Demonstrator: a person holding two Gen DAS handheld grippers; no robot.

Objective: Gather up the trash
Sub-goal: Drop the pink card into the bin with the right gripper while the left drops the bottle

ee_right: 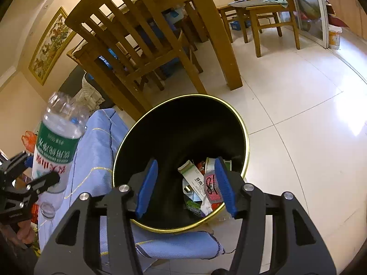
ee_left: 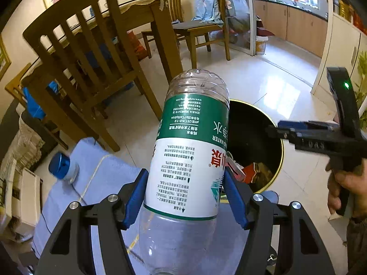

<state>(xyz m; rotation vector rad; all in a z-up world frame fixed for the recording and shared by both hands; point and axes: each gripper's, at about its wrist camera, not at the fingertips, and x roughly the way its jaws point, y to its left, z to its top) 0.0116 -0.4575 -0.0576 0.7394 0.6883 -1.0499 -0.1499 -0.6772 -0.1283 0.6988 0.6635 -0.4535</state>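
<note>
The clear plastic water bottle with green-and-white label is clamped in the left hand-held gripper, short of the black gold-rimmed trash bin ahead-right. Released now, it could strike the rim and bounce out. The right hand-held gripper is spread wide, empty, above the bin.

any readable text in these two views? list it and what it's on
"WATER": on the green band of the bottle held upside down in the left gripper.
"18": handwritten on a pink tag in the trash bin.
Bottle's small print, its large Chinese characters and the carton in the bin: too small or distorted to read.
</note>
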